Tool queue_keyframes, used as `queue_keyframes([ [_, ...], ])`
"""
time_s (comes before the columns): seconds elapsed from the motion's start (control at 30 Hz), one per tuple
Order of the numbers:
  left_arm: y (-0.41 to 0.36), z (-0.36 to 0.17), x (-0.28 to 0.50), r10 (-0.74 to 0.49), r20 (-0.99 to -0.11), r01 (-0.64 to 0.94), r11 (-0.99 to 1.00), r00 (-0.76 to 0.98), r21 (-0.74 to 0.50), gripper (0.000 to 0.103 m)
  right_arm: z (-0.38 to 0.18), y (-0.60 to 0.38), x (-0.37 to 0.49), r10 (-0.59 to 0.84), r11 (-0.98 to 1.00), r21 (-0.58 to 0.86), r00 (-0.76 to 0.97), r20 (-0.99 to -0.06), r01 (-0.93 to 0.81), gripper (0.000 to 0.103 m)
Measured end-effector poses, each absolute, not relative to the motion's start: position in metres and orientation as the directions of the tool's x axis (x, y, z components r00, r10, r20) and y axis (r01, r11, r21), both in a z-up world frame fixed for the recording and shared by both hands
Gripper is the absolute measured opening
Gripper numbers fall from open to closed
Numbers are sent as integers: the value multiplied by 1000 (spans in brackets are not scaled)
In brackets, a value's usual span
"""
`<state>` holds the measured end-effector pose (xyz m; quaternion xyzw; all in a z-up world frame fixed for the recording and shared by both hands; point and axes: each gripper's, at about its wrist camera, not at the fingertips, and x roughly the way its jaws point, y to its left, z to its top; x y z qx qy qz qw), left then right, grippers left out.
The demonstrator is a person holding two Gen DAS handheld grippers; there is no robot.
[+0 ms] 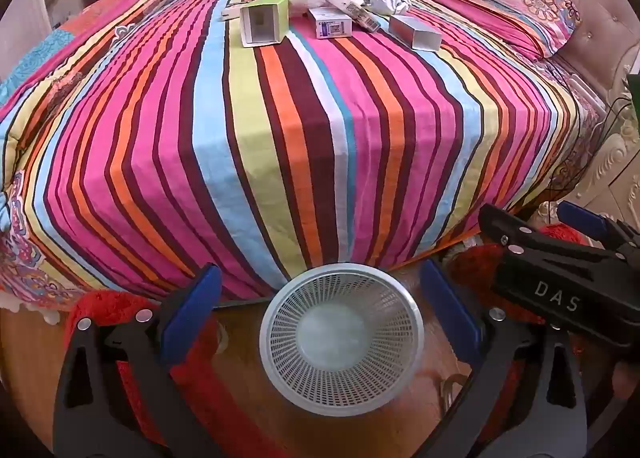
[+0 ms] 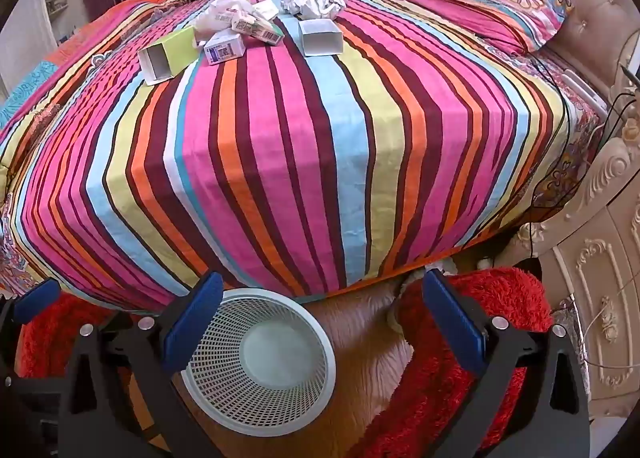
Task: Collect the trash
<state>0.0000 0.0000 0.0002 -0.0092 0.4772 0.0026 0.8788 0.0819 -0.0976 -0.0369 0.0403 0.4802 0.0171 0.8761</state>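
**Tongs wide apart, nothing collected yet**

Both tongs, the left gripper [image 1: 320,314] and right gripper [image 2: 322,314], stood spread and empty above the bare mesh basket [image 1: 304,390] on the floor. Farther off, boxes [image 1: 264,20] and crumpled paper [image 2: 312,2] lay on the striped bedspread [image 1: 280,146], all left to gather.

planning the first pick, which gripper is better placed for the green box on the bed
Left, marginally: the green box lies nearer the centre of its view. Both the left gripper and the right gripper are open, empty and far off.
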Motion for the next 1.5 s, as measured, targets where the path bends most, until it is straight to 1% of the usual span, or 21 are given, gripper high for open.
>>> queue_keyframes([
  [0.03,1,1,0,-21,-833,-11,999,553,-32,96,-37,-98,83,69,996,87,535,-842,8,95],
  [0.17,2,1,-4,-23,-829,-1,1000,559,-28,96,-34,-93,83,62,997,76,537,-841,5,95],
  [0.2,1,1,-2,-8,-836,-10,1000,549,-16,96,-35,-94,82,64,997,79,539,-840,5,95],
  [0.77,13,-3,1,7,-846,-71,997,534,-36,96,-33,-101,79,47,997,75,547,-836,29,95],
  [1.5,13,-3,2,7,-847,-76,996,531,-39,96,-37,-100,81,44,997,72,528,-848,32,95],
])
